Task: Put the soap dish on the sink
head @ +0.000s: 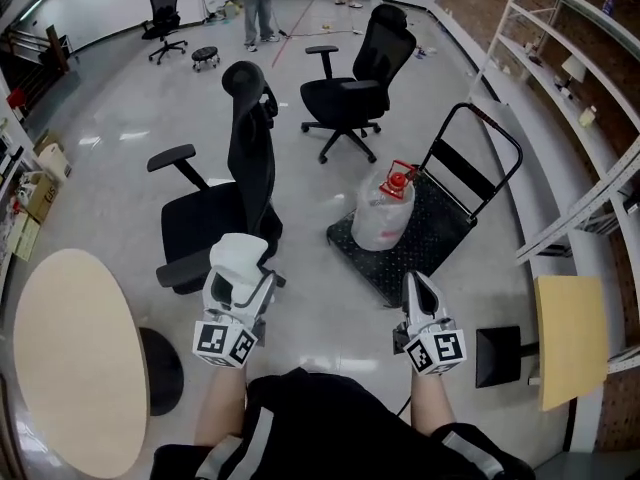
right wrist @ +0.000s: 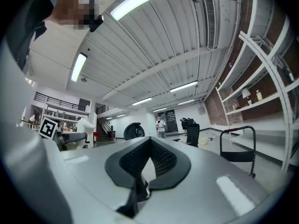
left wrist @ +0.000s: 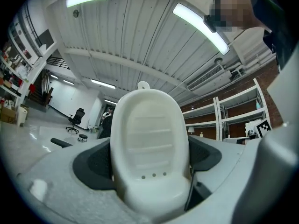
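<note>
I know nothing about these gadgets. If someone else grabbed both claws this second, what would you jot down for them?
Left gripper: shut on the white soap dish, which stands upright between the jaws.
Right gripper: shut, nothing in it.
Both are held low in front of the person, over open floor.
Done: the dish is in hand.
Left: no sink shows in any view, so find it, carry the dish there and set it down.
</note>
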A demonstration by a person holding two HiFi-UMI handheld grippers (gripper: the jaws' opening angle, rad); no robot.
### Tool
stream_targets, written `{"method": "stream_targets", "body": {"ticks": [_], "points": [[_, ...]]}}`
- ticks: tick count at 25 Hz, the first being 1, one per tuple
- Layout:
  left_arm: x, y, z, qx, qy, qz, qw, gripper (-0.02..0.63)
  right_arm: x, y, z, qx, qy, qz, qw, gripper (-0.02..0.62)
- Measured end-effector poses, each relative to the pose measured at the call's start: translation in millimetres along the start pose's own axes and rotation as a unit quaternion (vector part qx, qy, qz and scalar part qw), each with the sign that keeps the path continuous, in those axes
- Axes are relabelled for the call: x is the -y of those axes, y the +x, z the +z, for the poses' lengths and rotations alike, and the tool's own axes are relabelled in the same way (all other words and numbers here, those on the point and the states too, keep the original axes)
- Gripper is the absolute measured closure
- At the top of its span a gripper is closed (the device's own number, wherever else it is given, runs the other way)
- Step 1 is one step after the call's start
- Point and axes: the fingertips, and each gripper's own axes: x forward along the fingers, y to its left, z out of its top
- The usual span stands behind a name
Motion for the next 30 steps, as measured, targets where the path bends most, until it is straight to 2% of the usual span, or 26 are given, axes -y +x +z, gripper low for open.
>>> {"method": "stream_targets", "body": {"ticks": [4,8,15,19,24,27,30], "points": [[32,28,-7,-0.012,-0.011,-0.052,0.9985,0.155,24,-21,2,0.007,0.002,-0.045,0.999,0.591],[59,54,-17,-0.025,-0.010,-0.111,0.9934,0.155,37,-41,1,0.013,0.004,-0.096,0.995,0.591],[104,110,-33,-0.052,-0.028,-0.214,0.9751,0.155,59,-86,22,0.027,-0.008,-0.202,0.979,0.591],[135,131,-39,-0.069,-0.039,-0.274,0.9585,0.155,67,-116,36,0.028,-0.032,-0.262,0.964,0.591],[182,148,-51,-0.072,-0.079,-0.360,0.9266,0.155,63,-152,37,0.033,-0.027,-0.342,0.939,0.591],[207,152,-55,-0.074,-0.085,-0.397,0.9109,0.155,56,-168,38,0.033,-0.031,-0.370,0.928,0.591],[231,150,-60,-0.083,-0.081,-0.434,0.8934,0.155,53,-193,41,0.034,-0.038,-0.407,0.912,0.591]]}}
